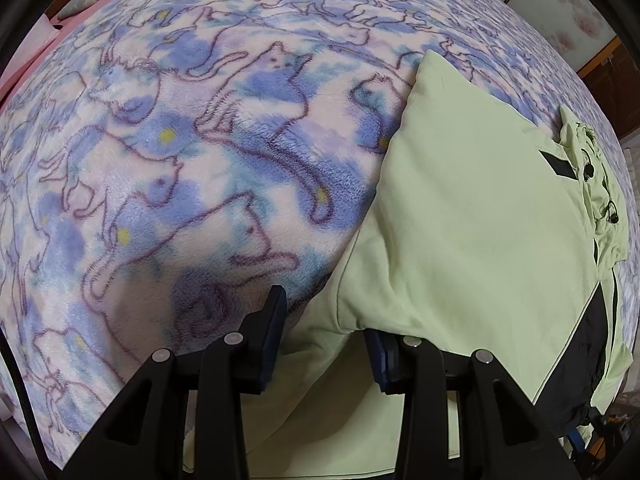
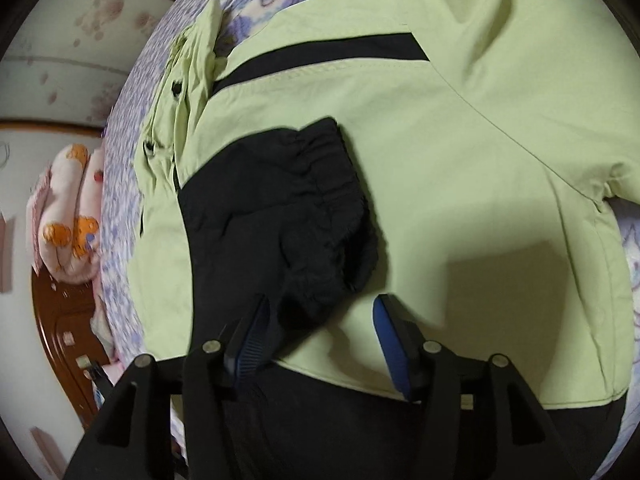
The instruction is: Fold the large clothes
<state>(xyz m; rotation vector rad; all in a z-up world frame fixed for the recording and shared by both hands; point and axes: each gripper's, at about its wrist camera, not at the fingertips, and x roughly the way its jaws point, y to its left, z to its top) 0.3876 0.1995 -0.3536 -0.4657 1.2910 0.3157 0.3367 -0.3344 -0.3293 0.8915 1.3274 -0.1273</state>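
Left gripper (image 1: 324, 320): we see light-green jacket (image 1: 472, 208) fabric draped between its parted fingers on the cat-print blanket (image 1: 160, 160); pinch unclear. Right gripper (image 2: 320, 328): we note jaws spread, the black cuff (image 2: 304, 200) lying loose on the jacket.

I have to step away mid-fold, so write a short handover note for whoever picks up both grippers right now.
Left gripper: jaws apart over the jacket edge; a fold lies between them, grip unclear.
Right gripper: open, holding nothing, over the black cuff.
Jacket: green and black, flat on the blanket, hood at the far side.
Done: black-cuffed sleeve folded onto the body.
Left: fold the left gripper's side in, then fold the jacket smaller.
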